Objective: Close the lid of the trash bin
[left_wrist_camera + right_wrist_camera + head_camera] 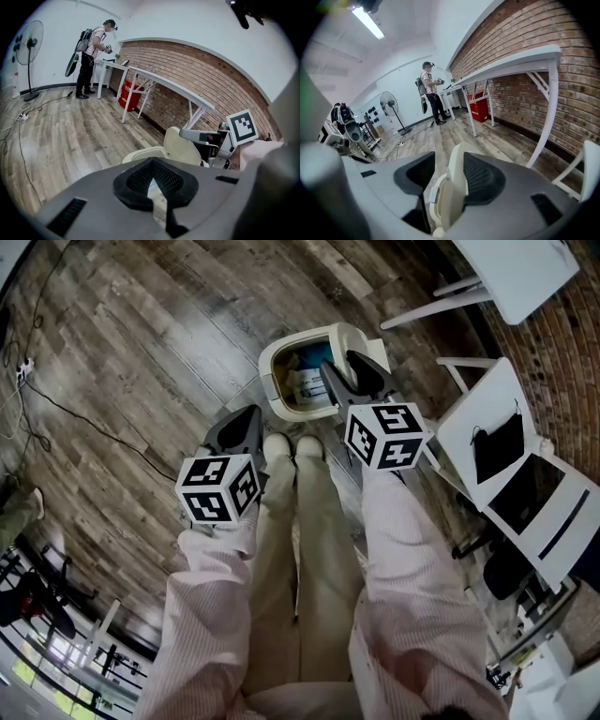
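Observation:
A cream trash bin (281,390) stands on the wood floor just beyond my shoes, with rubbish inside it. Its lid (349,337) stands up on the right side. My right gripper (340,364) is open and straddles that lid. In the right gripper view the lid (457,187) rises between the pads; the right pad (485,178) lies against it and the left pad (415,176) stands a little off. My left gripper (251,416) hangs left of the bin, shut and empty (152,164). Behind its jaws the left gripper view shows the bin (143,153) and lid (180,146).
White folding chairs (506,451) stand close on the right, another (520,268) at the top right. A cable (66,404) runs over the floor at the left. Farther off are long white tables (520,61) along a brick wall, a red bin (129,93), a fan (28,47) and a person (91,56).

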### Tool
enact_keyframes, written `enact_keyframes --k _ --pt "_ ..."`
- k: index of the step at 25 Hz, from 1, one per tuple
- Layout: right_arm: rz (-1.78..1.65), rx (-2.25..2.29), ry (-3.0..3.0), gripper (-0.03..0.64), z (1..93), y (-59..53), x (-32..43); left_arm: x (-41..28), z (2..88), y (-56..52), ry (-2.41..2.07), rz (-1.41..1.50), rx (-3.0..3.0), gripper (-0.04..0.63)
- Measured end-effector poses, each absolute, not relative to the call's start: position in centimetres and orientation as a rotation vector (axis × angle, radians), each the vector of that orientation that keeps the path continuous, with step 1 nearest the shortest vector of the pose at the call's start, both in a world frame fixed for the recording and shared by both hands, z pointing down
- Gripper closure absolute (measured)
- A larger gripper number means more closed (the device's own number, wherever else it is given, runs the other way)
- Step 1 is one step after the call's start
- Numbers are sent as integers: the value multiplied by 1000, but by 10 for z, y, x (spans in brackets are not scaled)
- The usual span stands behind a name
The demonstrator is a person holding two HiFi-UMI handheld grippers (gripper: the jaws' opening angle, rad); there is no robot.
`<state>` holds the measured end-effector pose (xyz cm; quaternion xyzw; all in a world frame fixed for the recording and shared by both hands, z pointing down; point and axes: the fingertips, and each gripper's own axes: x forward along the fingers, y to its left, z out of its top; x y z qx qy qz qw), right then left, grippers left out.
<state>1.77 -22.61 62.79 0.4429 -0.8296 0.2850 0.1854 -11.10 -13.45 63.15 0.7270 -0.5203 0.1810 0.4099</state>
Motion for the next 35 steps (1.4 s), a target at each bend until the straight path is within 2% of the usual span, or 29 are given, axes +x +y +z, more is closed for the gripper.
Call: enact_keyframes --k 30,33,35 --pt "1058 1067 -2367 428 708 -199 -63 -152 685 -115 -1305 450 1783 601" --pt "1042 1064 -2329 484 721 -198 -63 -154 690 -117 -1306 447 1780 602" --pt "985 1076 -2289 590 731 -198 -59 -155 694 -119 -1307 446 1780 601"
